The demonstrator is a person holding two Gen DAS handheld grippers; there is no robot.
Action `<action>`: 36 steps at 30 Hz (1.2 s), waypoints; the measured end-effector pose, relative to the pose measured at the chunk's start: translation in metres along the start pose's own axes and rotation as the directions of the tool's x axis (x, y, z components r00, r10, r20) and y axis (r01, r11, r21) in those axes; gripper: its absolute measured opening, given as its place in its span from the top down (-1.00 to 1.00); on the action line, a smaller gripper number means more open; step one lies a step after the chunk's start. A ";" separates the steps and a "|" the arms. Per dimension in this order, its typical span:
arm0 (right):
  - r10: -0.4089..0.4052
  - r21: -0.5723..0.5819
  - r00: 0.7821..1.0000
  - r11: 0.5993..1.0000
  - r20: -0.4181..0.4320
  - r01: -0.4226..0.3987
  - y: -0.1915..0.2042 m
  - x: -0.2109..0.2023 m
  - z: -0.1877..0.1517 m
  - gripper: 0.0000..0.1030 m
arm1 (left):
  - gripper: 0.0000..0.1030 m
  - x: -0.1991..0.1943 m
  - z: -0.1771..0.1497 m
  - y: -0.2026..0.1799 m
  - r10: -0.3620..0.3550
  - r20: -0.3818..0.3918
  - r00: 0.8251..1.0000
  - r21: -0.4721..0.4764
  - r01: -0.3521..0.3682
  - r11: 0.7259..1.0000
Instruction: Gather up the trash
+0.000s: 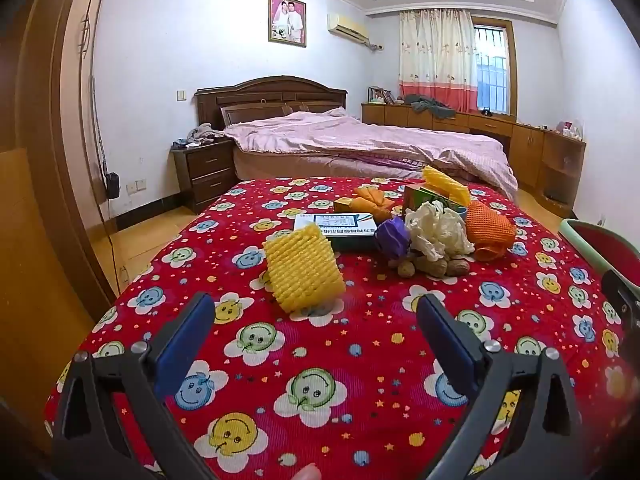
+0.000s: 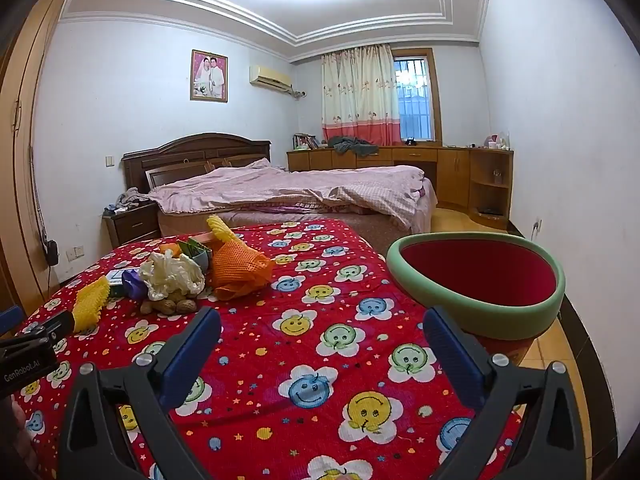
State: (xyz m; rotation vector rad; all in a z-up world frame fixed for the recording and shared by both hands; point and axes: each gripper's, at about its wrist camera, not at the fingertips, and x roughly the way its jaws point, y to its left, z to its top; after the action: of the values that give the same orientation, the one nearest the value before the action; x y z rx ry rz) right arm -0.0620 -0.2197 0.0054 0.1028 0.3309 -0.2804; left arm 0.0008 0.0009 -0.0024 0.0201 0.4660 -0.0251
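Observation:
A pile of trash lies on the red smiley-face cloth (image 1: 340,380): a yellow foam net (image 1: 302,268) nearest me, a purple wrapper (image 1: 393,236), crumpled white paper (image 1: 436,228), an orange foam net (image 1: 488,228), peanut shells (image 1: 434,268) and a flat box (image 1: 344,228). My left gripper (image 1: 316,320) is open and empty, just short of the yellow net. My right gripper (image 2: 322,338) is open and empty over the cloth, with the pile (image 2: 172,276) to its far left. A red bin with a green rim (image 2: 476,276) stands to the right of the table.
A second yellow net (image 1: 446,186) and orange peel (image 1: 372,200) lie at the back of the pile. Beyond the table are a bed (image 1: 360,144), a nightstand (image 1: 204,172) and low cabinets (image 1: 520,136). The left gripper's body (image 2: 28,348) shows at the left edge of the right wrist view.

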 end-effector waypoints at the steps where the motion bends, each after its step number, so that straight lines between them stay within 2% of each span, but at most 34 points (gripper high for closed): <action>1: 0.000 0.000 1.000 1.000 0.000 0.000 0.000 0.000 0.000 -1.00 | -0.94 0.000 0.000 0.000 0.000 0.000 1.000 0.000 0.000 1.000; 36: 0.001 0.002 1.000 1.000 -0.002 -0.001 0.000 0.000 0.000 -1.00 | -0.94 0.000 0.000 0.000 0.001 0.003 1.000 -0.001 -0.001 1.000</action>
State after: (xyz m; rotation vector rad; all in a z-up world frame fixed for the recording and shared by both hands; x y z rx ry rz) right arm -0.0618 -0.2198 0.0052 0.1055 0.3321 -0.2800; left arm 0.0004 0.0009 -0.0023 0.0193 0.4628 -0.0238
